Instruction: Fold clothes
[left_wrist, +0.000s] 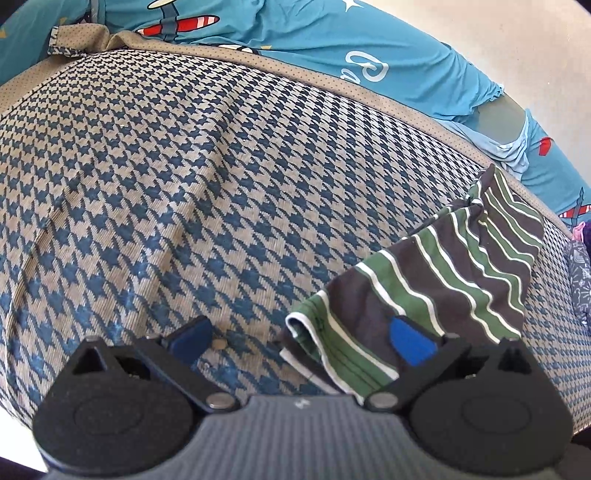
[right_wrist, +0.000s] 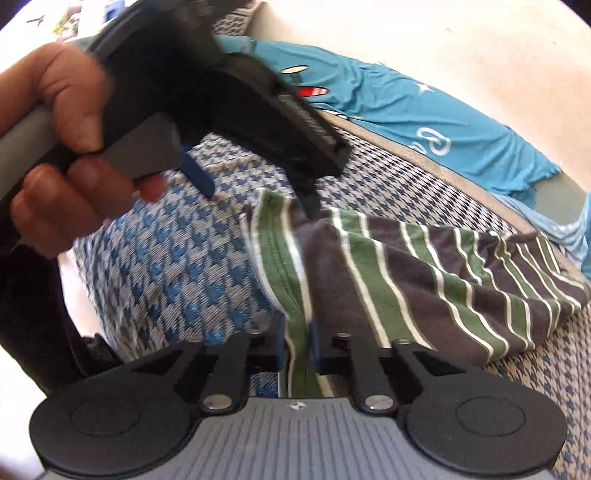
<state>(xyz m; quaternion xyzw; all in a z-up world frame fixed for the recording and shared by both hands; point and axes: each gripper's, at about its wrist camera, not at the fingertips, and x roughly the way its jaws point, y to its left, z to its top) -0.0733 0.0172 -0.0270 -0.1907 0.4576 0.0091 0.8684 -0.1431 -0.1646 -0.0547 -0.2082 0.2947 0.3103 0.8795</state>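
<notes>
One striped garment (right_wrist: 424, 273) lying lengthwise away rightward on the houndstooth cloth (left_wrist: 147, 184), right gripper (right_wrist: 299, 354) clamping its hem, left gripper (left_wrist: 299, 336) spreading apart, possibly touching it

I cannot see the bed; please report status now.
Right hand-held gripper shut on striped garment hem. Left hand-held gripper open over it. Teal pyjamas behind, not blocking.

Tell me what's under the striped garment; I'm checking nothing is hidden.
The striped garment lies on the houndstooth cloth, which shows all around it. Anything directly beneath the folds is covered and can't be seen.
</notes>
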